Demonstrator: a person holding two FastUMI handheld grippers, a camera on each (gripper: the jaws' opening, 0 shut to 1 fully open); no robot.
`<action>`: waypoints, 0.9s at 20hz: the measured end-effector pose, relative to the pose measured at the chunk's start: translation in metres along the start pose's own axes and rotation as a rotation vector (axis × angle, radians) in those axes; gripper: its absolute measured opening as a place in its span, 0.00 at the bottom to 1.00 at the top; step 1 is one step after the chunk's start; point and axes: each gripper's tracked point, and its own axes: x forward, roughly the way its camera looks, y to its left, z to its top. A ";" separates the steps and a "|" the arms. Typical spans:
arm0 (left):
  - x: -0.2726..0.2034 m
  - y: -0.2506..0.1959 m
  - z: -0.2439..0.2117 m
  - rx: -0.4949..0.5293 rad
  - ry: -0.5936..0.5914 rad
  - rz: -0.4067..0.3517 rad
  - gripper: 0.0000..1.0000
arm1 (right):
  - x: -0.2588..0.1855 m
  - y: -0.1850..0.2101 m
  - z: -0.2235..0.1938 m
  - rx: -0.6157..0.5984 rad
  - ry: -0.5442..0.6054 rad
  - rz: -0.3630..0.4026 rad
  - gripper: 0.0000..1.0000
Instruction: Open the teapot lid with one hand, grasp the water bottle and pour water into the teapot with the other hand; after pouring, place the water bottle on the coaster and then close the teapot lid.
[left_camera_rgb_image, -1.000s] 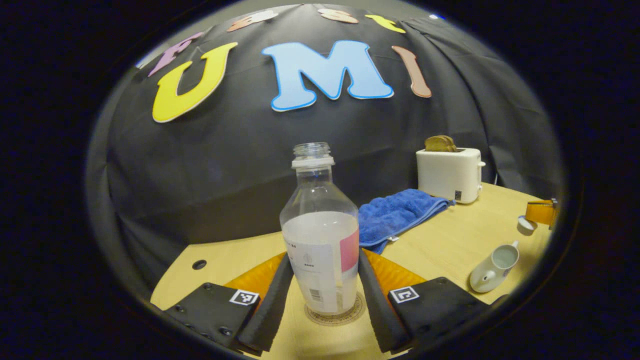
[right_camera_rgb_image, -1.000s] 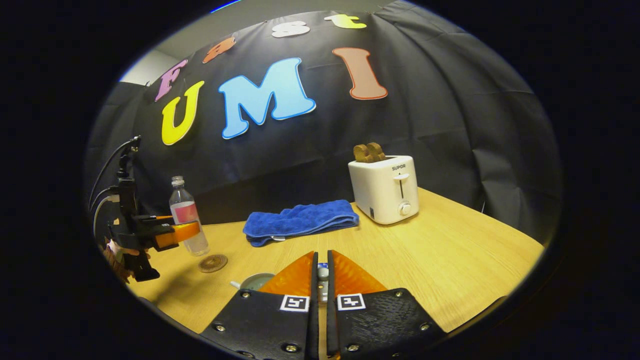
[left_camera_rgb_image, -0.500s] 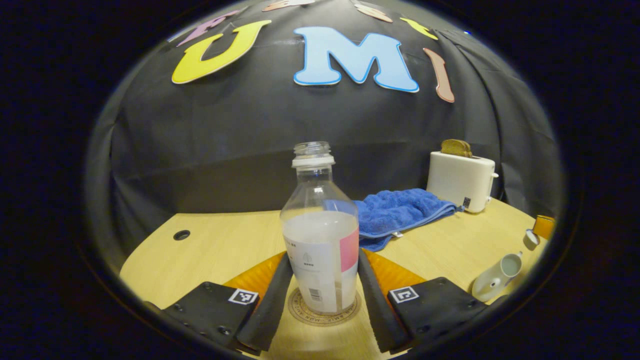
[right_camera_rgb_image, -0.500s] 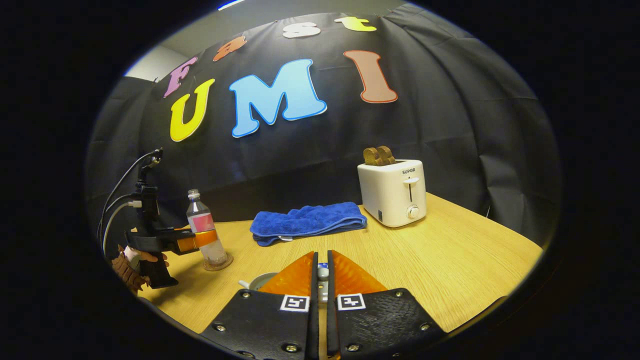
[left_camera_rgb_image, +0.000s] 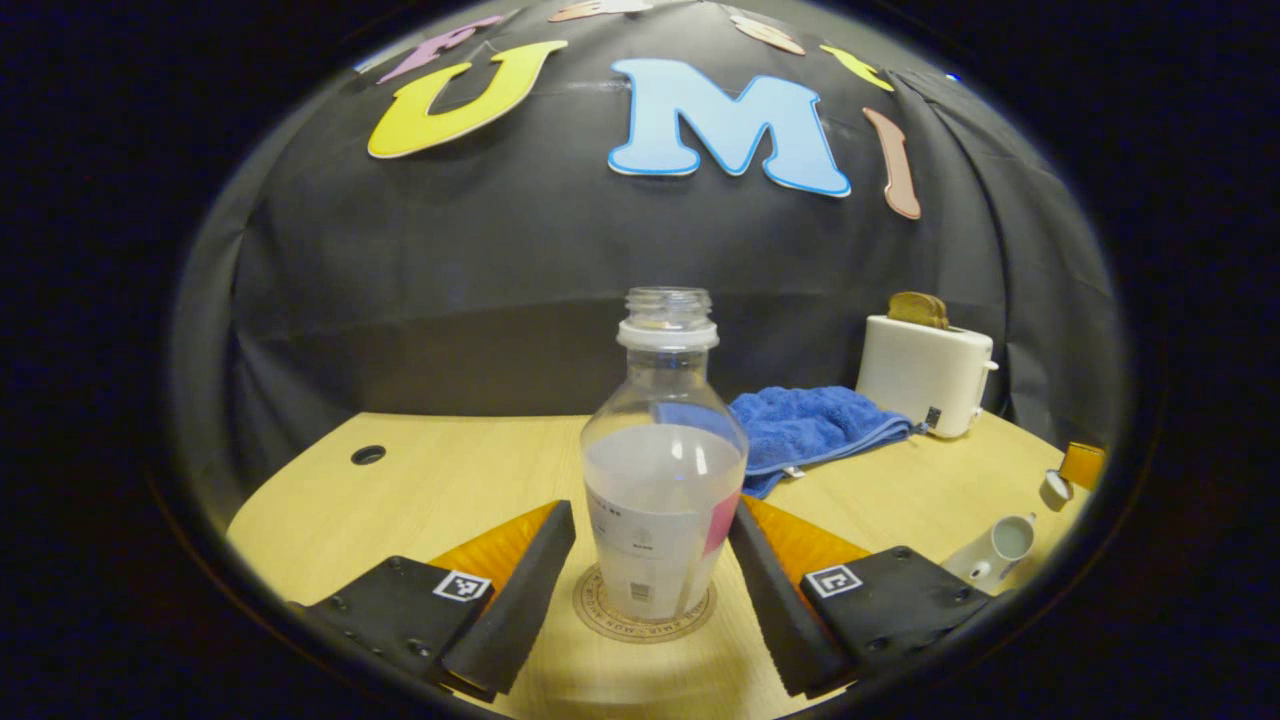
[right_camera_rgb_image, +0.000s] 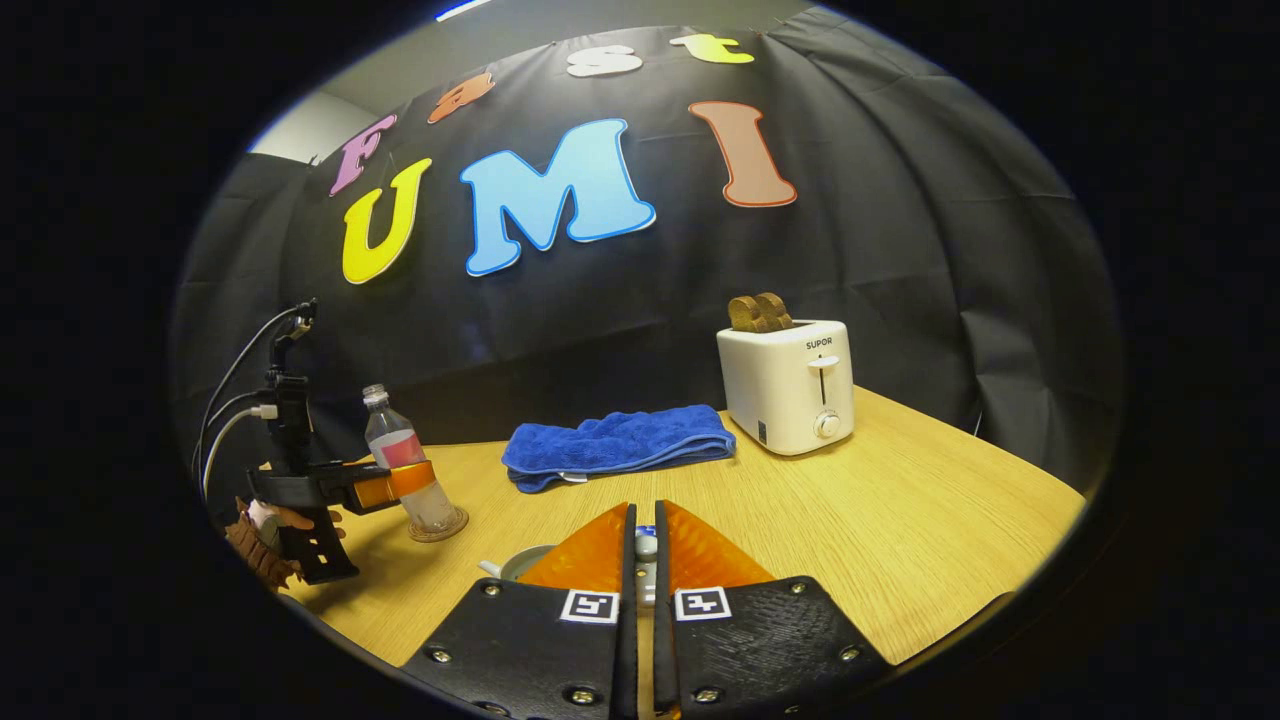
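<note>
One water bottle (left_camera_rgb_image: 663, 470) stands upright, uncapped mouth up, on the coaster (left_camera_rgb_image: 645, 610) at lower centre; the left claw (left_camera_rgb_image: 650, 590) is released, fingers apart beside it. At lower right sits the open teapot (left_camera_rgb_image: 990, 550). The right claw (right_camera_rgb_image: 640, 555) is clenched on the lid (right_camera_rgb_image: 646, 545).

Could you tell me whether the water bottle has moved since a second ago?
Yes. In the right gripper view the water bottle has come down and toward the blue towel, and now stands on the coaster.
</note>
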 end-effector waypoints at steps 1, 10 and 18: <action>-0.008 0.000 0.003 0.013 -0.007 0.004 1.00 | 0.000 0.003 0.000 -0.001 -0.002 0.008 0.06; -0.074 -0.015 0.016 -0.007 -0.070 -0.010 1.00 | 0.000 0.042 0.001 -0.032 -0.023 0.112 0.06; -0.140 -0.003 0.039 -0.032 -0.151 0.032 1.00 | 0.014 0.071 -0.013 -0.121 0.013 0.148 0.06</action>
